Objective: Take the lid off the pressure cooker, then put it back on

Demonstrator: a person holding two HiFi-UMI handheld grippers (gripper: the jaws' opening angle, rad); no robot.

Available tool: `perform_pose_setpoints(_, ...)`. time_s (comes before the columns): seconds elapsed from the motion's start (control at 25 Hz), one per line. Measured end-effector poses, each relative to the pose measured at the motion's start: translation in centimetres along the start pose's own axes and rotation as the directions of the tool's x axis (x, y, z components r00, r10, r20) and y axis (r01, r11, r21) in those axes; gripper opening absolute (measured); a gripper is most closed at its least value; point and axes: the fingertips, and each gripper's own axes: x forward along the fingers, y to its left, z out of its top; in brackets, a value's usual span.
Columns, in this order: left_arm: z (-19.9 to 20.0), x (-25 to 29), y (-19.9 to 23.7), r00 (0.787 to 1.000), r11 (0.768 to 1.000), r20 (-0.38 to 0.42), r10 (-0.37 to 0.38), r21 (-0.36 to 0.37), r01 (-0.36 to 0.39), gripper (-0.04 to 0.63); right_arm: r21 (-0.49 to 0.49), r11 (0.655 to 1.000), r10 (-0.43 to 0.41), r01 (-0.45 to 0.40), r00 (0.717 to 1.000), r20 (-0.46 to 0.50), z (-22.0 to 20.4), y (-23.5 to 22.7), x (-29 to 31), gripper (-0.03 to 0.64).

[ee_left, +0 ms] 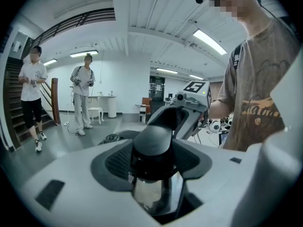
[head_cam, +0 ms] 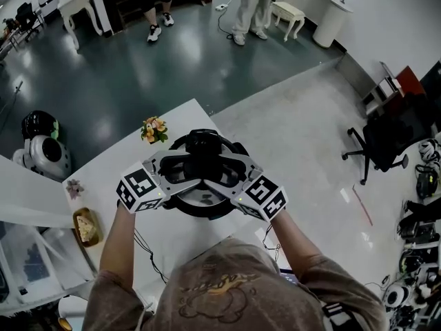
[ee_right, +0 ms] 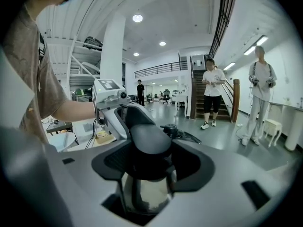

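I stood near and saw the pressure cooker (head_cam: 207,202) on the white table (head_cam: 124,161), directly in front of the person, with its lid (ee_right: 171,128) sitting on top. The person held one tool at each side of the cooker.

The left gripper (ee_left: 154,162) had its jaws closed around the black left handle (ee_left: 152,143) of the cooker, and the dark pads lay against the handle on both sides. The right gripper (ee_right: 149,167) was at the opposite side in the same manner, its jaws closed on the black right handle (ee_right: 149,138). Below each handle the shiny metal wall of the cooker was visible. Both grippers pointed a little downward, and each one faced the other across the lid.

Just beyond the cooker, to the left, a small bunch of flowers (head_cam: 154,129) stood on the table. Nearer to the person and well to the left of the cooker there was a small dish (head_cam: 86,227) with some food. Far beyond the cooker, on the dark floor, two people stood, one of them close to a white stool (head_cam: 289,16). Well to the right of the cooker a black office chair (head_cam: 382,143) stood on the pale floor.
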Motion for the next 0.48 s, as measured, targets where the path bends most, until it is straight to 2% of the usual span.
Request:
perform_pose_setpoints(0.28, -0.22, 0.10, 0.02, 0.999, 0.999, -0.002, 0.037, -0.013, -0.037, 0.262, -0.007, 0.999, 0.045, -0.045, 0.999, -0.004, -0.32, -0.10, 0.13, 0.264)
perform_pose_setpoints(0.48, -0.24, 0.10, -0.21, 0.995, 0.994, -0.001, 0.102, -0.033, -0.102, 0.262, -0.037, 0.994, 0.102, -0.102, 0.995, -0.002, -0.33, -0.06, 0.05, 0.264)
